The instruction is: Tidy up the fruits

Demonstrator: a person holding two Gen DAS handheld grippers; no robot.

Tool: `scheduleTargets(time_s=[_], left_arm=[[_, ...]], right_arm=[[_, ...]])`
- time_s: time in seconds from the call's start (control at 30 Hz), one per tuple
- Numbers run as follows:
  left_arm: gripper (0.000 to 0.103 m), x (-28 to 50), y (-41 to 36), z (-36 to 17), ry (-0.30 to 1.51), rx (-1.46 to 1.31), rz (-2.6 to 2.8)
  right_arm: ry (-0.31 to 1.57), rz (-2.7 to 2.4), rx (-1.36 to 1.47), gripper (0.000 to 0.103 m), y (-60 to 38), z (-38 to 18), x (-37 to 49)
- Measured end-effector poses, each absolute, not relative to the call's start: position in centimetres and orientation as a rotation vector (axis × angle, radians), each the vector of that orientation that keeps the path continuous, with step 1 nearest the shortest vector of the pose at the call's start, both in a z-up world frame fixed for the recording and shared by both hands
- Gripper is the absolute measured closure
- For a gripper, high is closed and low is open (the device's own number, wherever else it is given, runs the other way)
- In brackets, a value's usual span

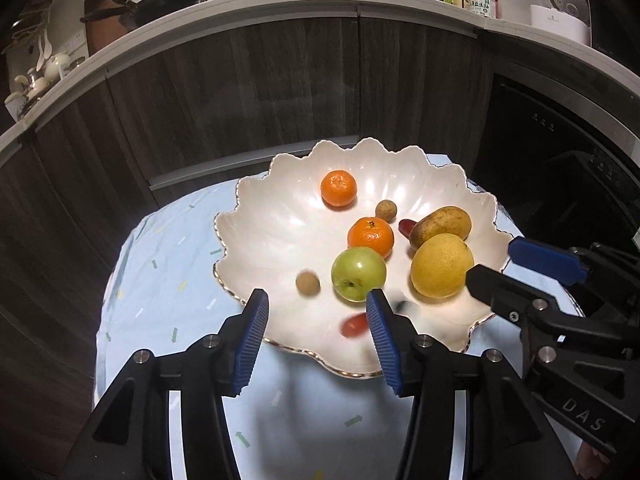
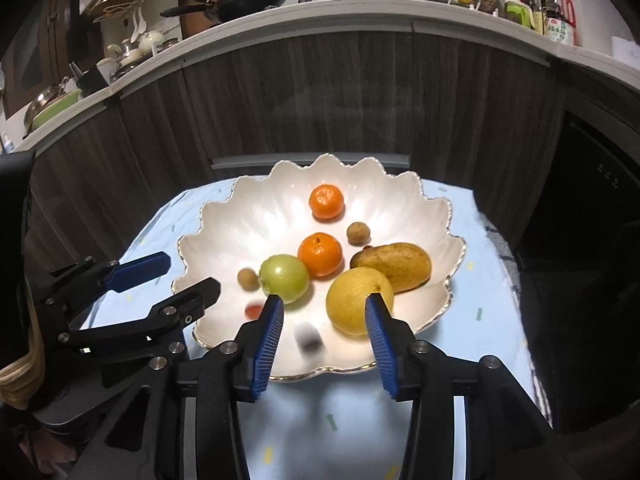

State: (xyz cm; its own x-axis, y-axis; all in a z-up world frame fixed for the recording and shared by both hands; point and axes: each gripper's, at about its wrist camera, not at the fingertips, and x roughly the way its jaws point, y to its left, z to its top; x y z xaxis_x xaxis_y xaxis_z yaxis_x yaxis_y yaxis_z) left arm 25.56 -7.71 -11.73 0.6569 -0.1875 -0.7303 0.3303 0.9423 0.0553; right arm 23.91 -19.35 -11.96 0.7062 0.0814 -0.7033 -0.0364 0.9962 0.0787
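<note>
Both tongs tilt downward, parted, over bowl.

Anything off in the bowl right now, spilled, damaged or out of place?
Nothing spilled or damaged. Two small pieces near the bowl's front rim, a red one and a dark one, are blurred as if rolling. Both grippers are open and empty.

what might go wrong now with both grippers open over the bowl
1. The small red fruit and a dark one look blurred, perhaps rolling; they could slide toward the bowl's low scalloped rim.
2. The right hand-held gripper sits close to the yellow citrus; a nudge could push it into the green apple.
3. The left hand-held gripper is nearby, so they might collide.
</note>
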Motion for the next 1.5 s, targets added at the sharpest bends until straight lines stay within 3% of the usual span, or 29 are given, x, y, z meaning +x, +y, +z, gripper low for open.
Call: scheduleTargets(time_s=[0.1,0.27,0.33,0.5,1.13,1.5], left_arm=[[0.041,25.2,-7.4,-11.3,0.79,0.195,-0.271],[0.034,24.3,-6.6,-10.2,0.772,0.178,-0.241],[0.026,24.0,-6.3,-9.8,0.764,0.173,-0.231],[0.02,22.4,-5.1,-7.6,0.713,0.128,-0.188],[0.011,16.4,-3.2,-3.5,0.633,0.117,-0.139],[0.009,13.1,-2.5,-3.0,0.631,0.101,-0.114]], right_arm=[[0.777,0.053,0.06,0.053,-19.4,-11.6,23.5],[0.753,0.021,0.052,0.037,-19.4,-10.5,22.5],[0.747,0.005,0.054,0.036,-19.4,-10.0,22.1],[0.722,-0.004,0.055,0.036,-19.3,-8.6,20.7],[0.637,-0.07,0.014,0.026,-19.0,-4.4,14.9],[0.625,-0.091,0.013,0.026,-19.1,-3.6,11.6]])
